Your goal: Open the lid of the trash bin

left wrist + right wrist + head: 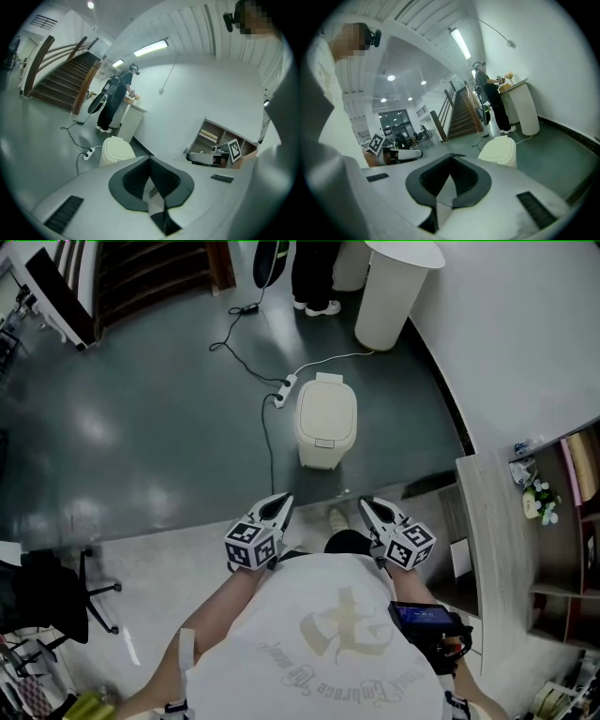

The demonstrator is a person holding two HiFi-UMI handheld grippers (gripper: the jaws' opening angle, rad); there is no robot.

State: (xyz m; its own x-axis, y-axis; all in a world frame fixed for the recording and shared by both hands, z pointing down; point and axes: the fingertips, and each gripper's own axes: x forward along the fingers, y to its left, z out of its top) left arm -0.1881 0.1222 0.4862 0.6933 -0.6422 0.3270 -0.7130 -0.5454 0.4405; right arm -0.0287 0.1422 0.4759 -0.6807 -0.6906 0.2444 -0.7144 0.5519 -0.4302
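The cream trash bin stands in the middle of the frame with its lid down. It looks to me like light, smooth, stiff plastic that could slide if pushed, so the small front tab on the near edge seems the place to catch it. The left gripper and right gripper hang short of it at lower centre, each claw pressed together on nothing. Around it lie a glossy dark floor, a power strip just left of the bin, and a white wall at the right.

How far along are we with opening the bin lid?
Done: nothing yet; the trash bin stands on the floor ahead, its lid down. In hand: nothing; left gripper and right gripper are shut, empty, well short of the bin. Left: reach it and lift the lid.
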